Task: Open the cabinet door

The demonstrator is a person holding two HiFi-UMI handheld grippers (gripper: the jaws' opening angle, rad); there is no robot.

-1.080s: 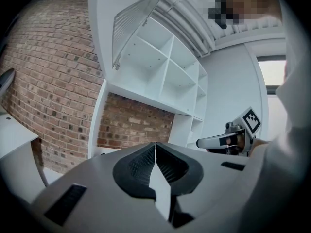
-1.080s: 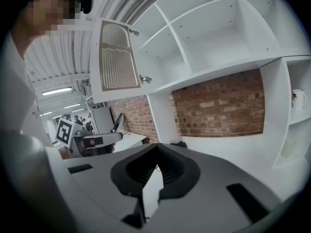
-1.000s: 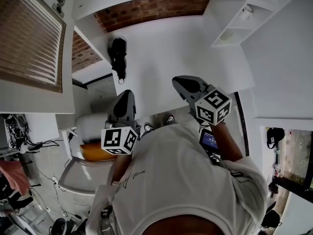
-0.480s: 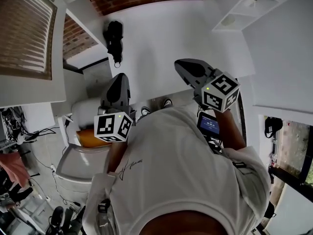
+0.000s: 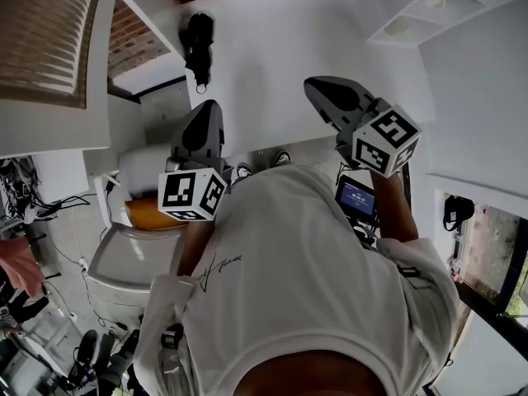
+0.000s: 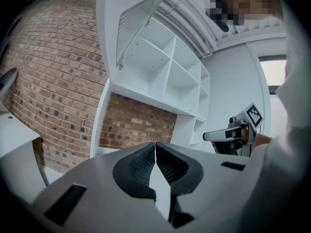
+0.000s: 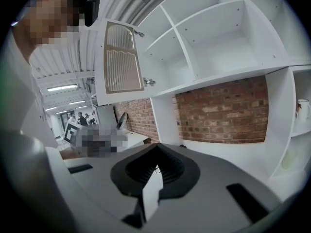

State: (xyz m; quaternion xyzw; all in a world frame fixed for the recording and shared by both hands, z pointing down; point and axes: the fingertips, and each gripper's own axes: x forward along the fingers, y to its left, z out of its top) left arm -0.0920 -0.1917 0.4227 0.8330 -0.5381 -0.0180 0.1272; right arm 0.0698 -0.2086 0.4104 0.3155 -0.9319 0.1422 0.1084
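Two closed claws, cabinet door standing open

Both grippers are held out ahead of the person. In the head view the left gripper sits left of centre and the right gripper right of centre. They are well apart and both point toward the top of the frame over a white counter. Each gripper view shows its ribbed pads pressed together with nothing between them.

The cabinet door, white with a ribbed inset panel, is in the upper left of the right gripper view. It is swung out on its hinges from the white shelving, whose compartments are open to view. In the left gripper view the same door tilts across the top centre. Neither claw touches it.

A brick wall shows below the shelving. The person's white T-shirt fills the lower half of the head view.
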